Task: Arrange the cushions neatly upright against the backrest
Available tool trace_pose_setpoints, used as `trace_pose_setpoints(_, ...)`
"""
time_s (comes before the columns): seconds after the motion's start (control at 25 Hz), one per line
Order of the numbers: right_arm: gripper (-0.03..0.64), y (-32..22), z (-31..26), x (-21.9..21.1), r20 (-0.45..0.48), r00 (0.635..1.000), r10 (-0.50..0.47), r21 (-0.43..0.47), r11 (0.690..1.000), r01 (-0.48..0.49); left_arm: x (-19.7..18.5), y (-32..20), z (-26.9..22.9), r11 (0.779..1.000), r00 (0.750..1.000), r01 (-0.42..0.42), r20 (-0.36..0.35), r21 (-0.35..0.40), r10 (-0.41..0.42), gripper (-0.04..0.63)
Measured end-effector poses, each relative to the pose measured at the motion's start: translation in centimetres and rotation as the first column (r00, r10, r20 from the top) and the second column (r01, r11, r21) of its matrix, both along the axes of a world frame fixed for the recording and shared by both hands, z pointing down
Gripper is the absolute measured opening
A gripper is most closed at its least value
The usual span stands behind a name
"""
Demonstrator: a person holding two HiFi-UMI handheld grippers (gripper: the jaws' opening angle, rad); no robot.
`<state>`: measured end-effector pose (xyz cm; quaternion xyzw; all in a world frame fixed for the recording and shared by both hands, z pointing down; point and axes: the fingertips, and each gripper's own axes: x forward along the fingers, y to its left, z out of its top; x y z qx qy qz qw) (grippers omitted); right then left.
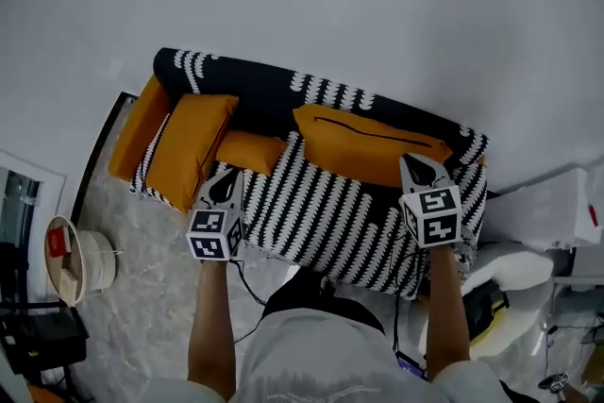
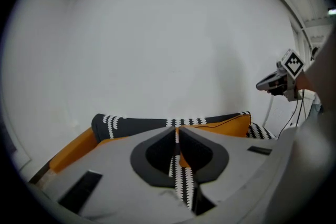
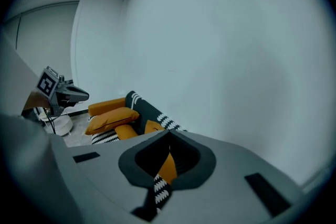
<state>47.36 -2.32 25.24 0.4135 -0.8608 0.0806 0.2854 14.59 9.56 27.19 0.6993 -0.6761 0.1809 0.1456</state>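
A black-and-white patterned sofa [image 1: 330,212] stands against a white wall, its dark backrest [image 1: 255,85] at the far side. A long orange cushion [image 1: 363,144] leans on the backrest at the right. Another orange cushion [image 1: 193,146] rests at the left end beside the orange armrest [image 1: 137,127], with a small orange cushion [image 1: 247,151] lying flat between them. My left gripper [image 1: 226,187] hovers over the seat's front left, shut and empty [image 2: 176,128]. My right gripper [image 1: 422,171] hangs above the long cushion's right end, shut with nothing in it [image 3: 169,134].
A round white basket [image 1: 80,260] sits on the marbled floor at the left. White boxes and padding [image 1: 552,208] crowd the sofa's right end. A black cable [image 1: 247,283] trails in front of the sofa by the person's legs.
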Motion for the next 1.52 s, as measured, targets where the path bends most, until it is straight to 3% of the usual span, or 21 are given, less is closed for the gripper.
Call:
trace_pose_setpoints(0.32, 0.005, 4.1, -4.5, -5.8, 0.041, 0.986, -0.162, 0.059, 0.985, 0.159, -2.7, 9.0, -4.5, 0.990, 0.992, 0.117, 0.030, 0.074, -0.120, 0.014)
trace_pose_setpoints(0.8, 0.005, 6.5, -8.0, -19.8, 0.051, 0.925, -0.375, 0.111, 0.923, 0.368, -11.5, 18.4, -5.2, 0.934, 0.937, 0.347, -0.001, 0.091, -0.348, 0.014)
trace_pose_setpoints(1.28, 0.005, 8.3, -8.1, -35.7, 0.039, 0.897, -0.441, 0.119, 0.893, 0.434, -23.7, 21.6, -3.1, 0.922, 0.922, 0.387, -0.015, 0.024, -0.387, 0.014)
trace_pose_setpoints(1.52, 0.005, 7.6, -6.2, -41.5, 0.065, 0.909, -0.412, 0.077, 0.910, 0.407, -28.1, 21.2, -0.6, 0.934, 0.933, 0.356, -0.048, -0.024, -0.357, 0.014)
